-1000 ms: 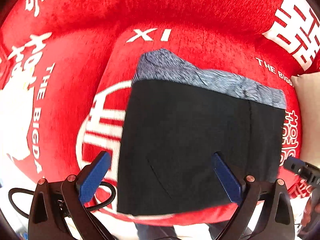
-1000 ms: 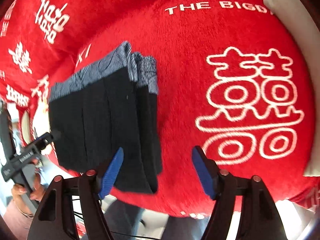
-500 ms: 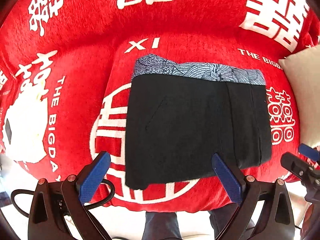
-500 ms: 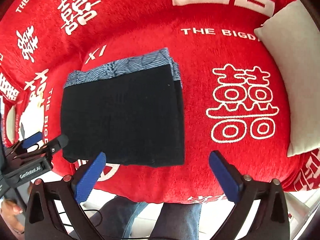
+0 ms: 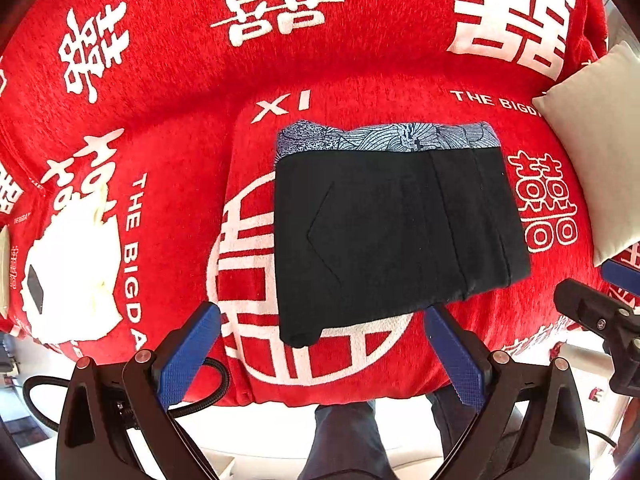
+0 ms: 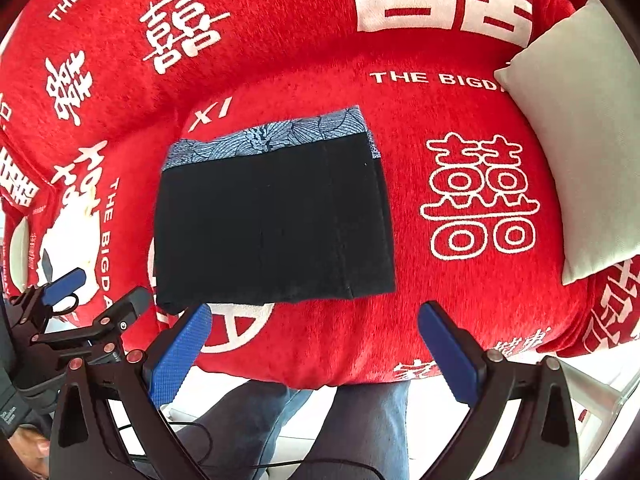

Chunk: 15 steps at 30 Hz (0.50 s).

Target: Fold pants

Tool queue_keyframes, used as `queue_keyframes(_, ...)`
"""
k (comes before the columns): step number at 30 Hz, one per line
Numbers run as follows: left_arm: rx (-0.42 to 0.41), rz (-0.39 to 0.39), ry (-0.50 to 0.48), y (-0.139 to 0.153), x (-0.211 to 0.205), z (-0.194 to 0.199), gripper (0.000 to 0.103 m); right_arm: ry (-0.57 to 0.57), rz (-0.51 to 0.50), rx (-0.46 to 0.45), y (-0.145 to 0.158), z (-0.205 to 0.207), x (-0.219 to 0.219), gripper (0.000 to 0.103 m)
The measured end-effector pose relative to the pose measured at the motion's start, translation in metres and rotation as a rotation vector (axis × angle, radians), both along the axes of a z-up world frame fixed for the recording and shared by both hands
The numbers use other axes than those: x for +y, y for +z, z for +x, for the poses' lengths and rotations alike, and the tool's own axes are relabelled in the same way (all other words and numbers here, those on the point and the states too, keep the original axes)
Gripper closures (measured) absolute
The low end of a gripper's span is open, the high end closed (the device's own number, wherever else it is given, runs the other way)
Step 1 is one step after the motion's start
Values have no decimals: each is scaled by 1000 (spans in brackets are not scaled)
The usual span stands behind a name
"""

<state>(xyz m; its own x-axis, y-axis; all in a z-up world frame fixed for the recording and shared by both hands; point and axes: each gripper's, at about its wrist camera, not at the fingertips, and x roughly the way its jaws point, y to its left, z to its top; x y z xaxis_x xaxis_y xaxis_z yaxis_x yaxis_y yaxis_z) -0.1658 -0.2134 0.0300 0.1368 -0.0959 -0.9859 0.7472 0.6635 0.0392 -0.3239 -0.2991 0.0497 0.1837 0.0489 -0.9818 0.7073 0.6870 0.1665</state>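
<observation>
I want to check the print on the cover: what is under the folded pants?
The folded pants lie on the red cover, over a white circular emblem. Its left and lower parts show; the rest is hidden beneath the cloth.

We see the folded pants (image 5: 392, 224) lying flat on the blanket (image 5: 168, 128), a cushion (image 5: 596, 152) well to their right.

Pants (image 5: 392, 232) matt dark cloth; blanket (image 5: 180, 128) fuzzy red plush; pillow (image 6: 580, 152) plain woven cloth.
</observation>
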Motion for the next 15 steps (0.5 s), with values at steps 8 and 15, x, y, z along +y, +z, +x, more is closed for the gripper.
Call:
queue_keyframes(8, 27, 2, -9, 5, 6, -6, 1, 4, -24, 21, 10, 0, 5, 0)
queue_keyframes(15, 29, 7, -7, 7, 7, -13, 1, 14, -34, 30, 14, 1, 6, 0)
